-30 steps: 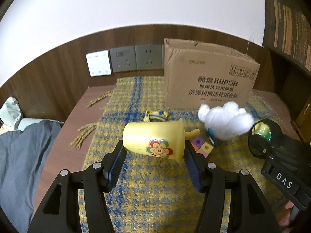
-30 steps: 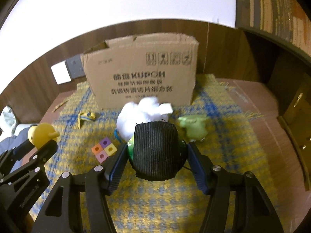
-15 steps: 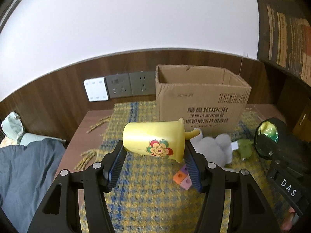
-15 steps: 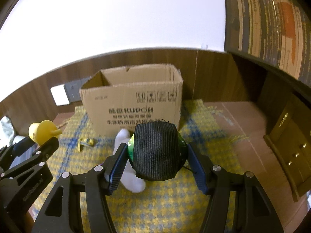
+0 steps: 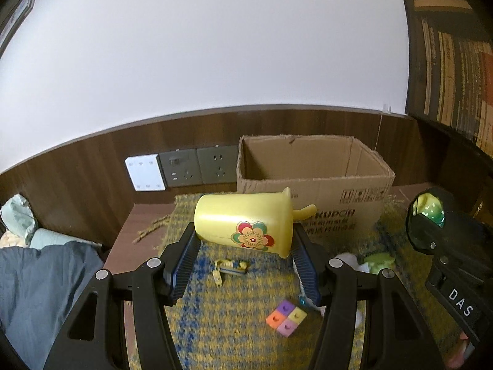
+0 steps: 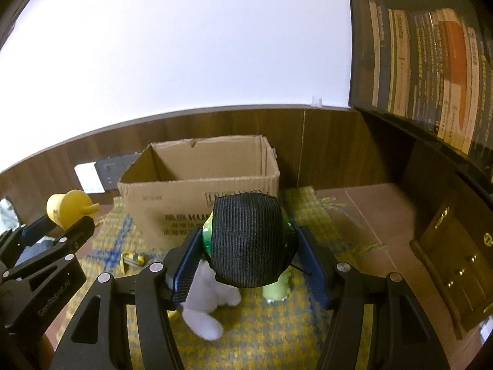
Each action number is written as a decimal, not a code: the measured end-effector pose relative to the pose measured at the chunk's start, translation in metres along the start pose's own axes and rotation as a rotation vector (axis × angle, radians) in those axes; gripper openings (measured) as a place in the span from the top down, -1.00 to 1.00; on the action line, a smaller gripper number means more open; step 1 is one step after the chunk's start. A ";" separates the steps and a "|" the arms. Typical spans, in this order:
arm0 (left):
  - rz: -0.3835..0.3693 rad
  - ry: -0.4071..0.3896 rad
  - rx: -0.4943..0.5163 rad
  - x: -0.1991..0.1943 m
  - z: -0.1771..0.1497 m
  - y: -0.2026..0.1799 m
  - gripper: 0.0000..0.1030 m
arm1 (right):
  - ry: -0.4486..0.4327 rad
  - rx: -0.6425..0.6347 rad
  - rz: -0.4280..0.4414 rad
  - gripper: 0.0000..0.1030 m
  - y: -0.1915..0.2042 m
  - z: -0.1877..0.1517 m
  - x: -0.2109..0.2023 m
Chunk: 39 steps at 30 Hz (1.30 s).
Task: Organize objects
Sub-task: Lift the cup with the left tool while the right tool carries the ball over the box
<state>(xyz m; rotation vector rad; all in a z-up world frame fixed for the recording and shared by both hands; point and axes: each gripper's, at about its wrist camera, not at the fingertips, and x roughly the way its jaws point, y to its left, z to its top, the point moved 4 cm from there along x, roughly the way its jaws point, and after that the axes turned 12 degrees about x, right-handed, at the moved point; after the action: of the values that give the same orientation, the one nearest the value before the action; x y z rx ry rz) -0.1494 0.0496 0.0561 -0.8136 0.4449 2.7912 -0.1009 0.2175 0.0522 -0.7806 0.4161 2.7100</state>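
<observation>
Wall sockets (image 5: 197,166), bookshelf (image 6: 431,55).

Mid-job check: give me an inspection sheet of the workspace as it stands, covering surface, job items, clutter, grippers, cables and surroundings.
Surface: yellow-and-blue woven mat over a brown tabletop.
Job's things: open cardboard box at the back, no contents visible; yellow flower cup and black mesh-covered green object both held up in front of it.
Clutter: on the mat, coloured block square, small yellow-blue toy, white plush, green plush.
Grippers: left hand-held gripper shut on the cup; right hand-held gripper shut on the mesh object.
Cables: nothing seen.
Surroundings: wall sockets, bookshelf, blue-grey fabric.
</observation>
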 end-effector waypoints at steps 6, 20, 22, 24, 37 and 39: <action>-0.003 -0.017 0.009 0.014 0.021 -0.001 -0.13 | -0.022 -0.005 0.005 -0.20 0.002 0.019 0.010; -0.006 -0.034 0.003 0.049 0.062 0.008 -0.14 | -0.034 -0.015 0.004 -0.20 0.013 0.059 0.039; -0.009 -0.035 0.001 0.052 0.067 0.010 -0.14 | -0.035 -0.018 0.006 -0.20 0.016 0.063 0.041; -0.004 -0.040 0.003 0.055 0.072 0.012 -0.14 | -0.040 -0.019 0.005 -0.20 0.018 0.069 0.043; 0.011 -0.012 -0.009 0.098 0.093 0.028 -0.14 | -0.027 -0.033 0.038 -0.20 0.038 0.095 0.081; 0.006 -0.002 -0.008 0.105 0.093 0.027 -0.14 | -0.031 -0.037 0.041 -0.20 0.040 0.096 0.086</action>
<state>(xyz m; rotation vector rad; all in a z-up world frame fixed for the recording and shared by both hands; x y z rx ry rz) -0.2894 0.0665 0.0791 -0.8131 0.4362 2.8007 -0.2292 0.2315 0.0907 -0.7465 0.3808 2.7716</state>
